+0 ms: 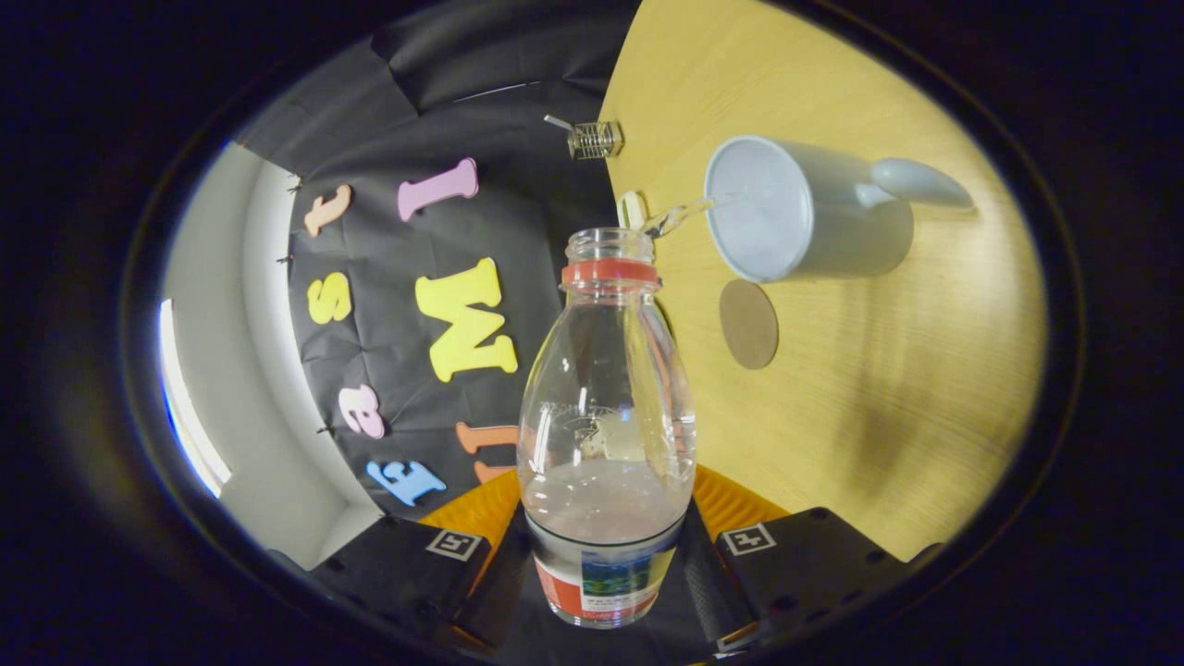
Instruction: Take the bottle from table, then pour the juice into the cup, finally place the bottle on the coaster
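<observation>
My gripper (606, 555) is shut on a clear plastic bottle (606, 416) with a red neck ring and no cap, both fingers (435, 564) pressing its labelled lower body. The bottle is tipped, so the whole scene looks rolled sideways. A little pale liquid sits low in the bottle. A thin stream (680, 217) leaves its mouth toward the open rim of a light blue cup (795, 208) with a handle, standing on the wooden table (879, 388) beyond the fingers. A round brown coaster (748, 324) lies on the table beside the cup, nearer to me.
A small wire object (595, 139) sits at the table's far edge next to the black cloth wall (481, 111). A white wall (259, 370) lies past the cloth. Bare tabletop spreads around the cup and coaster.
</observation>
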`<action>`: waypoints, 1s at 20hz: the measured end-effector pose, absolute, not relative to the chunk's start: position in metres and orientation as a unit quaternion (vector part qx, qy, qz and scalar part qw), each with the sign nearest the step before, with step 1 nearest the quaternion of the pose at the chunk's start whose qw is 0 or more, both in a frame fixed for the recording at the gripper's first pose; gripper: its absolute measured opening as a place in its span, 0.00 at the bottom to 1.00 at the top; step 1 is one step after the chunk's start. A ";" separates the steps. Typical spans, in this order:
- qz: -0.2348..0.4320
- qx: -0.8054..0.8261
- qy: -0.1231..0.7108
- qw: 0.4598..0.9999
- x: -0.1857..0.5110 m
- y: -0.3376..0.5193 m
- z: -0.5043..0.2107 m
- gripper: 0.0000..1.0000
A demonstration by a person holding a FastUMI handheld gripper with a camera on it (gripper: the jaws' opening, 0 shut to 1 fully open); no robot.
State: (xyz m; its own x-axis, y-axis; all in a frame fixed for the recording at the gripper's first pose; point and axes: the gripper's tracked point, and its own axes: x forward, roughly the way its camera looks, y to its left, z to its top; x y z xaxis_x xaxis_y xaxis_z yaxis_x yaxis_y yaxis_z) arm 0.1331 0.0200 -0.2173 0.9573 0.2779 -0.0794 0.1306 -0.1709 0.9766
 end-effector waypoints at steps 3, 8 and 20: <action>0.059 0.768 0.135 0.623 0.131 0.022 -0.211 0.79; 0.059 0.781 0.134 0.607 0.130 0.020 -0.202 0.79; 0.058 0.789 0.124 0.599 0.137 0.020 -0.185 0.79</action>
